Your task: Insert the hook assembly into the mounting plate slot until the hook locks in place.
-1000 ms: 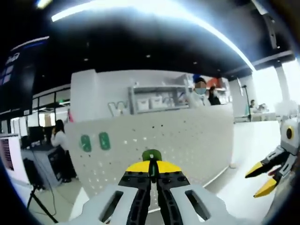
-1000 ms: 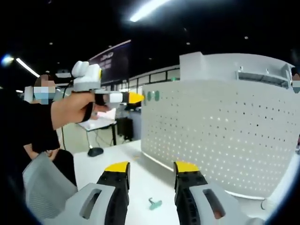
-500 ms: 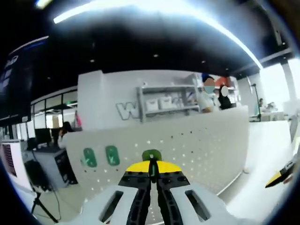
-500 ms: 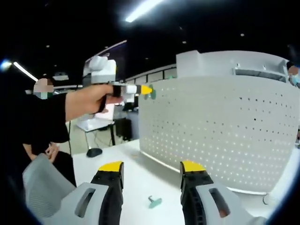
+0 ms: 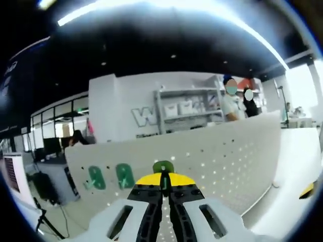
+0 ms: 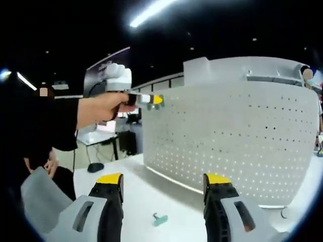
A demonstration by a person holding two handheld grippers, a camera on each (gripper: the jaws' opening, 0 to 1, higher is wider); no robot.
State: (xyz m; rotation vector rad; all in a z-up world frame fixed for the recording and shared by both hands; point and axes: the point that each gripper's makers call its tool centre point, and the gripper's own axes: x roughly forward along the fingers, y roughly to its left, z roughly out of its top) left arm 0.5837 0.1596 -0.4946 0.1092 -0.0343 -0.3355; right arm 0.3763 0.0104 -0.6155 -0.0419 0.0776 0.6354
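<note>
In the left gripper view, the left gripper (image 5: 164, 185) has its yellow-tipped jaws pressed together on a small green plastic hook (image 5: 163, 167), whose rounded top stands out just above the tips. Straight ahead stands the white perforated mounting board (image 5: 222, 161), upright on the white table (image 5: 298, 151). Two more green hooks (image 5: 108, 177) already hang on the board's face, side by side to the left of the held one. Beyond the board's top edge are a white wall with a shelf of white bins (image 5: 184, 108) and two people (image 5: 237, 98) standing behind it; at far left another person (image 5: 78, 138) is at a desk, with a tripod (image 5: 43, 222) near the lower edge.

In the right gripper view, the right gripper (image 6: 164, 180) has its yellow-tipped jaws spread wide apart with nothing between them. Between the jaws, lower down, a loose green hook piece (image 6: 160, 219) lies on the table (image 6: 146, 196), apart from the board (image 6: 237, 146). At upper left a hand (image 6: 103, 107) carries the left gripper (image 6: 151, 100), its yellow tip right at the board's upper left corner; whether it touches cannot be told. A dark sleeve (image 6: 35, 126) runs off to the left, and a grey chair back (image 6: 38, 196) sits at lower left.
</note>
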